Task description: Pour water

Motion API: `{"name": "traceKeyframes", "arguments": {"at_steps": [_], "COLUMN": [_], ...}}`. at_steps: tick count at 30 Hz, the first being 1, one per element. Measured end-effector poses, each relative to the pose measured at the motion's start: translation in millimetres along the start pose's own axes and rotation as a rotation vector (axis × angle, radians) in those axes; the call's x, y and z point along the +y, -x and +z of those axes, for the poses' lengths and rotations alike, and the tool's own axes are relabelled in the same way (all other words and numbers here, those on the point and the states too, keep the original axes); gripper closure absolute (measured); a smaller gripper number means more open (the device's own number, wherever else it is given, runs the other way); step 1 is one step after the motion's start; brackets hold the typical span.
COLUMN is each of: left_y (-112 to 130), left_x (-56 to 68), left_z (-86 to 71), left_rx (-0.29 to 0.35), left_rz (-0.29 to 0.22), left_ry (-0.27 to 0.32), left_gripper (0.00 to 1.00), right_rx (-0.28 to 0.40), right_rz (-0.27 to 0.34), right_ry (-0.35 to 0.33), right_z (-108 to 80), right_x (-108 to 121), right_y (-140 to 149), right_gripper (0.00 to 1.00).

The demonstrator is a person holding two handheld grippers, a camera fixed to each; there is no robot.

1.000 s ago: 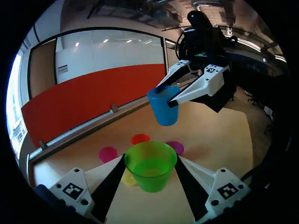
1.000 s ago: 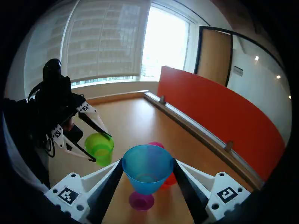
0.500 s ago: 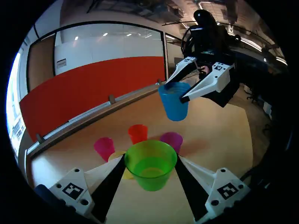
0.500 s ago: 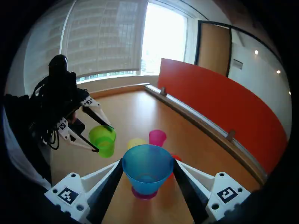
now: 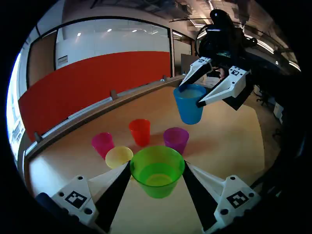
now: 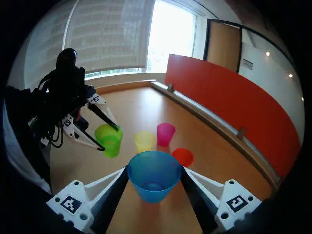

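Wooden counter (image 5: 226, 134) bears red cup (image 5: 139, 132). Pink cup (image 5: 102, 143), yellow cup (image 5: 119, 156) and purple cup (image 5: 176, 139) stand near it, none touching.

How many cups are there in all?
6. Green cup in the left gripper, blue cup in the right gripper; pink cup, yellow cup, red cup and purple cup stand on the table. Others could be hidden behind them.
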State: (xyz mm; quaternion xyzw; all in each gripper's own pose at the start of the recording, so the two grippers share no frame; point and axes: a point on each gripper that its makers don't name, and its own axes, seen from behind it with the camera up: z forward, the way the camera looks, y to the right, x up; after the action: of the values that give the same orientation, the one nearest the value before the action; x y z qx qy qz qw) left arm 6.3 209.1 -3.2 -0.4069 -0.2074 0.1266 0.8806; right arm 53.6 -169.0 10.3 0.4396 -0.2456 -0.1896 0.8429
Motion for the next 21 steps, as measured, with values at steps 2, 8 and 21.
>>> {"name": "traceKeyframes", "arguments": {"at_steps": [2,8,21], "left_y": [3.8,14.4,33.1], "left_x": [1.3,5.7,13.4], "left_z": [2.0,7.6,18.8], "left_rx": [-0.004,-0.018,-0.039], "left_rz": [-0.004,-0.014,-0.03], "left_ry": [0.002,0.009,0.013], "left_gripper": [0.11,0.11,0.11], "right_rx": [-0.006,-0.024,-0.032], "right_rz": [-0.003,0.005,0.053], "right_ry": [0.001,-0.006,-0.01], "right_z": [0.3,1.1,-1.9], "right_x": [-1.8,-8.1,-13.4], "right_y": [6.1,23.9,54.7], "right_gripper": [0.06,0.06,0.06]}}
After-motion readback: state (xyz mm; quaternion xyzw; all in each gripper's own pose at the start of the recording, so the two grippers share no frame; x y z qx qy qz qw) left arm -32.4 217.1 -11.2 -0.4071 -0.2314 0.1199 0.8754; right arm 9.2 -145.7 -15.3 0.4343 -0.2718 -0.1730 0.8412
